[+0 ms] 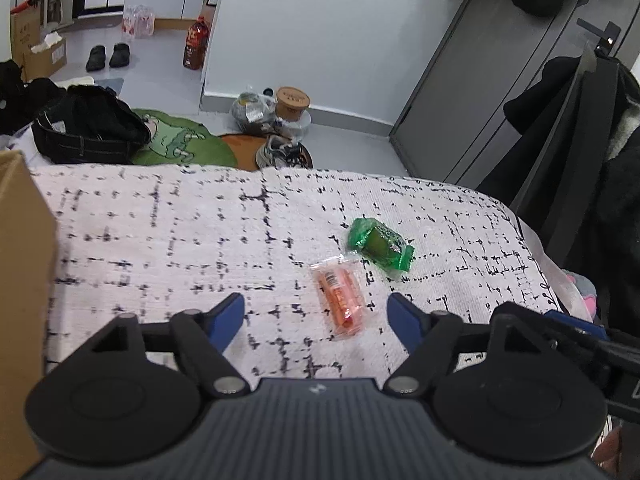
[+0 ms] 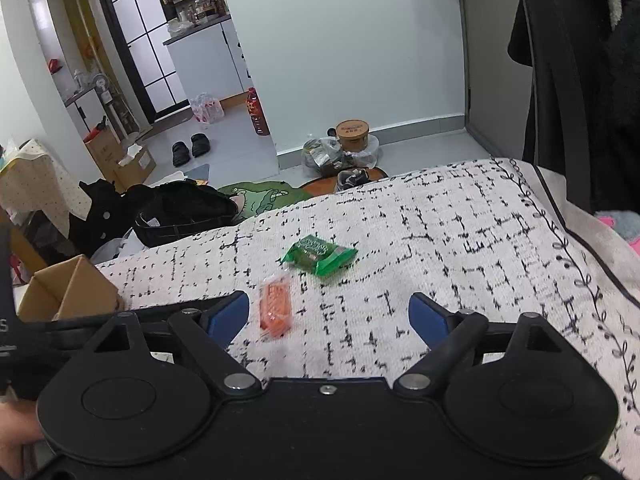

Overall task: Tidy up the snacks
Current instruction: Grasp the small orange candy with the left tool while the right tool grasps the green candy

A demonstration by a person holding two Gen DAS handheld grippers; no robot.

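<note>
Box (image 1: 24, 280) sits at far left on the cloth (image 1: 160, 240), flaps open in the right view, inside not visible. Left gripper (image 1: 316, 312) is spread wide, holding nothing, low over the cloth. Orange pack (image 1: 340, 296) lies flat just ahead of it, nearer its right finger, long axis running away from the camera. Green pack (image 1: 380, 246) lies just beyond and right of the orange pack, close but not touching. Right gripper (image 2: 328, 312) is also released and empty; the orange pack sits by its left finger, the green pack further out, roughly centred.

Likely step: pick up the orange pack with the left gripper, then carry it to the box. To do it well, shift right so the pack centres between the fingers, drop until the tips meet the cloth, close across the narrow width. The wrapper looks slick and soft, so squeeze gently. The cloth may bunch.

Count: snacks 2 (1 orange, 1 green), box 1, grippers 2.
</note>
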